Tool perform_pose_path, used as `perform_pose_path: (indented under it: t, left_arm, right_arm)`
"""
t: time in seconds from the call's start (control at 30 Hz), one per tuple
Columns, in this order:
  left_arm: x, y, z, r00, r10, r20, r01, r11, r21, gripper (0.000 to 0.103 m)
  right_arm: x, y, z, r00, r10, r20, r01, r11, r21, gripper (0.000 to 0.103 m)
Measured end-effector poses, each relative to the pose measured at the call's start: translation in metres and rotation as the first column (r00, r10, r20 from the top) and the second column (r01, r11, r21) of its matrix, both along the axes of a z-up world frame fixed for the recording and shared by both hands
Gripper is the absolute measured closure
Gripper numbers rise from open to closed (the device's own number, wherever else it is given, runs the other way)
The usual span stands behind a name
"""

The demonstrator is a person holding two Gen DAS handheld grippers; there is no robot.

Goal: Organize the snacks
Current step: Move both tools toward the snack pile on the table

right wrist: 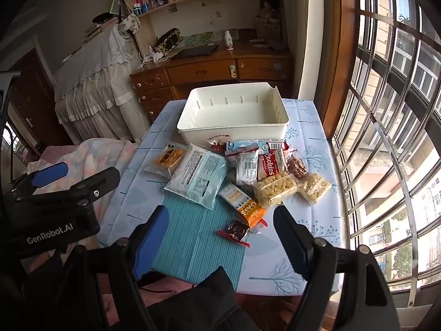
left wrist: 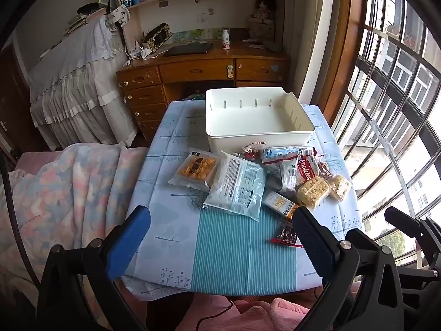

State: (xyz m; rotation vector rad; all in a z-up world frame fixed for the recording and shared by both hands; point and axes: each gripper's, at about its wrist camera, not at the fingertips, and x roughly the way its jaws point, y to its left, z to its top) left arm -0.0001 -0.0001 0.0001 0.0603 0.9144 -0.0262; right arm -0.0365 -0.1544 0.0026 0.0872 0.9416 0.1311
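No snack is binned yet: the left gripper (left wrist: 220, 237) and right gripper (right wrist: 220, 237) are held wide open and empty; a packet from the snack pile (right wrist: 248, 176) must be grasped for the white bin (right wrist: 234, 129).

Near bench (right wrist: 198, 237) strip lies open; snack pile (right wrist: 248, 171) blocks the way to the far white bin (right wrist: 234, 135).

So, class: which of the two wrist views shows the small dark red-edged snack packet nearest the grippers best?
The right wrist view. The dark red-edged packet lies whole and unobstructed on the striped cloth, between the open fingers of the right gripper. In the left wrist view, the packet is partly hidden behind a finger of the left gripper.
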Motion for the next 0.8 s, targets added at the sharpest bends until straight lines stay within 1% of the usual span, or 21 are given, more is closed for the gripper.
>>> perform_pose_path:
  t: [0.07,0.27,0.37,0.4,0.43,0.53,0.63,0.8]
  left_arm:
    - [0.0,0.0,0.0,1.0,0.001,-0.001,-0.001,1.0,-0.002,0.001]
    - [0.0,-0.002,-0.001,1.0,0.003,-0.006,-0.003,1.0,-0.009,0.001]
    - [0.0,0.0,0.0,1.0,-0.007,-0.003,0.007,1.0,-0.015,0.001]
    - [0.004,-0.002,-0.004,1.0,-0.008,-0.005,0.007,1.0,-0.016,0.001]
    - [0.005,-0.003,-0.002,1.0,-0.007,-0.006,0.007,1.0,-0.015,0.001]
    - [0.009,-0.004,-0.005,1.0,-0.008,-0.012,0.008,1.0,-0.018,0.001]
    - [0.01,0.006,-0.007,1.0,-0.014,-0.016,0.014,0.999,-0.032,0.001]
    - [0.016,0.012,-0.009,0.999,-0.031,-0.024,0.03,0.999,-0.031,0.001]
  right_arm:
    - [0.001,-0.001,-0.001,1.0,-0.001,0.0,0.001,1.0,0.017,0.024]
    - [0.002,0.0,-0.002,1.0,-0.005,-0.005,0.005,1.0,0.011,0.024]
    - [0.003,0.0,0.004,1.0,-0.003,-0.01,0.003,1.0,0.012,0.024]
    - [0.003,0.0,0.007,1.0,-0.003,-0.011,0.003,1.0,0.011,0.024]
    - [0.005,0.001,-0.002,1.0,-0.004,-0.013,0.004,1.0,0.011,0.024]
    - [0.006,0.0,-0.007,1.0,-0.007,-0.02,0.007,1.0,0.014,0.024]
    - [0.01,0.004,-0.008,0.999,-0.014,-0.033,0.014,1.0,0.018,0.024]
    - [0.015,0.008,-0.01,0.998,-0.035,-0.056,0.036,0.999,0.021,0.024]
